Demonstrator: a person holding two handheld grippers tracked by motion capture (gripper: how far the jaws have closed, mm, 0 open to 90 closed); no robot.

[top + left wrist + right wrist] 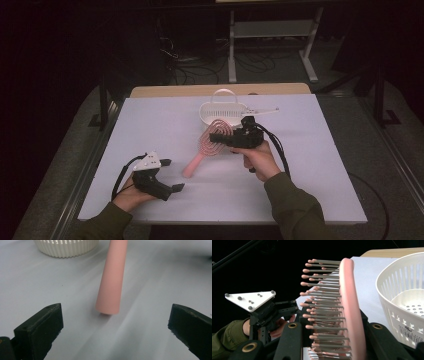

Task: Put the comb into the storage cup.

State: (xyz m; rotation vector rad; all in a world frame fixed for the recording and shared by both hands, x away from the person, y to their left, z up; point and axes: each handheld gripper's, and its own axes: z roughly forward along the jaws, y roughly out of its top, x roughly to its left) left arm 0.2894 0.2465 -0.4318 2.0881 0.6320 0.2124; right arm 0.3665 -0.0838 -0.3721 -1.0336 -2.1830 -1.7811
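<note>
The counter (165,120) is lying pale and wide under everything, its wooden far edge showing behind. On it, toward the far middle, a white basket (221,113) with a hoop handle is sitting upright, and in the right tongs' view its slotted wall (404,305) is standing just to the right of the brush head.

The brush (207,146), pink, is slanting from the basket down toward the near left. Its handle end is resting on the counter near the middle, while its looped head is being held up beside the basket, tilted on edge. In the right tongs' view the bristles (324,305) are pointing left, away from the basket.

The right tongs (220,138) are gripping the brush head, closed tight on it, with the pink rim sitting between the two black jaws. The person's right hand (260,160) is holding them just near of the basket.

The left tongs (171,175) are sitting at the near left, well apart from the basket, with their jaws standing wide and nothing between the pads. In their own view the brush handle (111,280) is lying ahead of the spread jaws, its round end touching the counter and clear of both fingertips (47,320).
</note>
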